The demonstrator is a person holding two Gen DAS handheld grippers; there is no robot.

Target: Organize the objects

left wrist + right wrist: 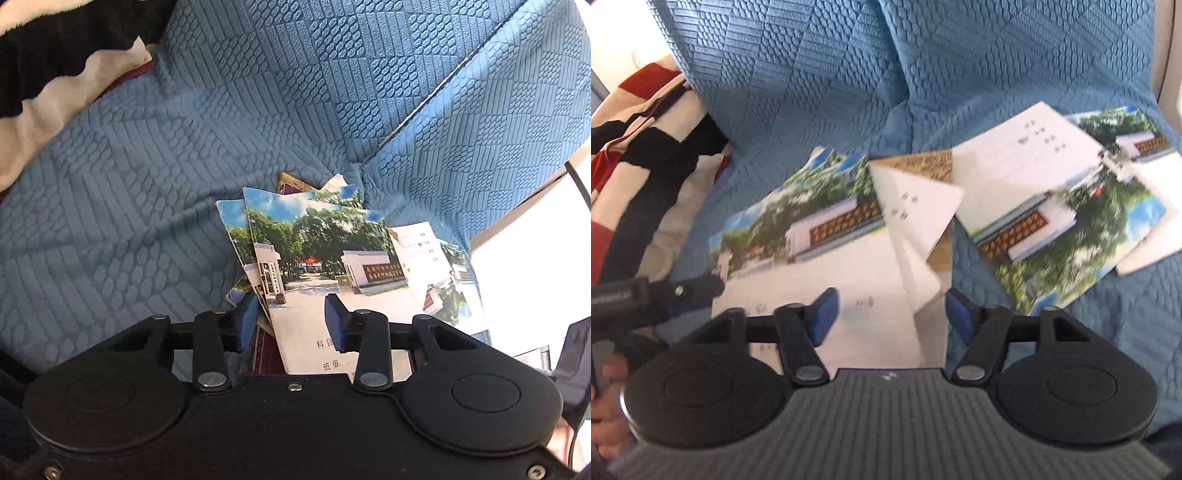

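Photo-covered paper exercise booklets (pixel 827 236) are lying fanned, unstacked, on the blue quilted sofa cover (pixel 812 92), ahead of the open right gripper (pixel 886 314); left gripper (pixel 291 317) is straddling one edge, unclamped. Squaring is remaining.

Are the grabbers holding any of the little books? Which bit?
The right gripper is open, holding nothing. The left gripper has the top booklet's near corner between its jaws; whether it pinches it cannot be told.
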